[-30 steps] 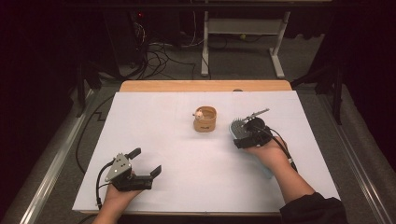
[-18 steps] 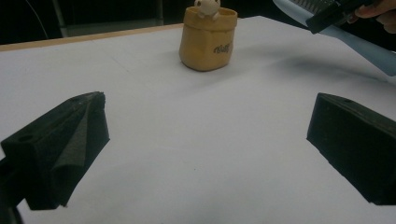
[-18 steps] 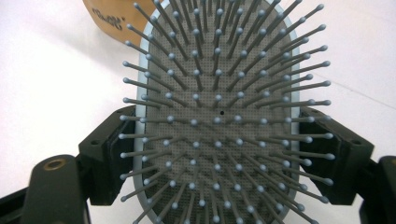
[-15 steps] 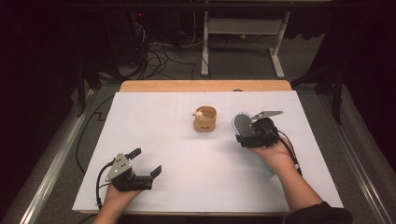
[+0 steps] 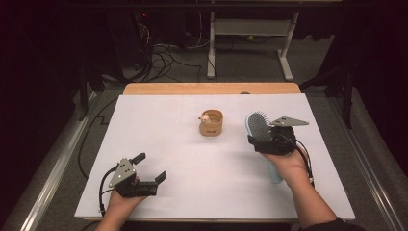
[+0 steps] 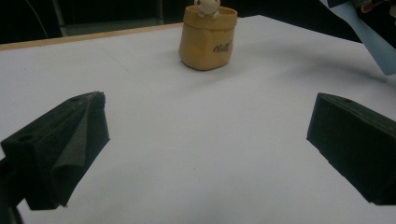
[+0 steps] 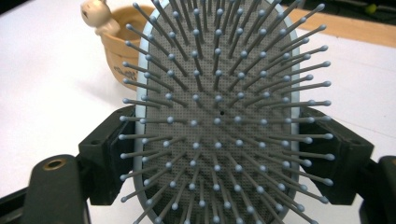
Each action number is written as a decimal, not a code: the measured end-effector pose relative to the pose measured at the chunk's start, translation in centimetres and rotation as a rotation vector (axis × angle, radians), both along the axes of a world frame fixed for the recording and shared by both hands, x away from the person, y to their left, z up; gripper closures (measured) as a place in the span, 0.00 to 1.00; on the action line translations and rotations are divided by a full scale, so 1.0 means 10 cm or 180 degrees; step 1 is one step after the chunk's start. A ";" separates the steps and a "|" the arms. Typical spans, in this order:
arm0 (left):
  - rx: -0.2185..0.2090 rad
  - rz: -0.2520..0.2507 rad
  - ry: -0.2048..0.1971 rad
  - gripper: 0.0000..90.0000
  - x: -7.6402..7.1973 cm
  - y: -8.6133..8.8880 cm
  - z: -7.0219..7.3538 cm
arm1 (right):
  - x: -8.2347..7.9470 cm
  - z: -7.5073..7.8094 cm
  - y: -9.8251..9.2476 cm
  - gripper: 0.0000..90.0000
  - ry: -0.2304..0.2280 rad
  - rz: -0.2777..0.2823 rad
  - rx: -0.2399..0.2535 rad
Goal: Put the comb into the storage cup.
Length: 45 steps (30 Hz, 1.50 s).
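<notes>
Two grippers worked over the white table (image 5: 192,144). From the high view, the right gripper (image 5: 262,139) held a light blue hairbrush (image 5: 257,126) by the sides of its head, the handle running back past the person's right hand (image 5: 288,166) toward the near edge. The right gripper view gave what the high view could not: the brush's grey pad and ball-tipped bristles faced the camera, and the two black jaws pressed against the left and right edges of the head, pinching it. The left gripper (image 5: 150,167) rested near the front left corner of the table, well apart from the brush; in the left gripper view its jaws stood spread wide with only bare table between them.

Near the table's middle stood a small tan cup (image 5: 211,122), upright, just to the left of the brush head. A little pale animal figure (image 7: 96,16) sat at its rim, best seen in the right gripper view; whether anything else lay inside could not be told.
</notes>
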<state>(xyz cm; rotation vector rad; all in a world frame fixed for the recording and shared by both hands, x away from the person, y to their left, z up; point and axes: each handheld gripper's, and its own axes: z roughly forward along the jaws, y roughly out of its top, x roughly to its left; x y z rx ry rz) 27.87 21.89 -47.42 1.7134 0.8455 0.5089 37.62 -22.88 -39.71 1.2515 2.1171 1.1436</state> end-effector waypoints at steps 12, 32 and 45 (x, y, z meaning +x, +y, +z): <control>-0.0013 0.0011 -0.0005 0.00 0.00 0.01 0.00 | -0.15 -0.04 -0.06 0.23 -0.0265 -0.0041 0.0204; -0.0049 0.0011 0.0003 0.00 0.01 0.03 0.00 | -0.29 -0.08 -0.02 0.23 -0.0615 -0.0015 0.0345; -0.0036 0.0005 0.0041 0.00 0.02 0.05 0.01 | -0.38 -0.10 -0.07 0.23 -0.0835 -0.0033 0.0524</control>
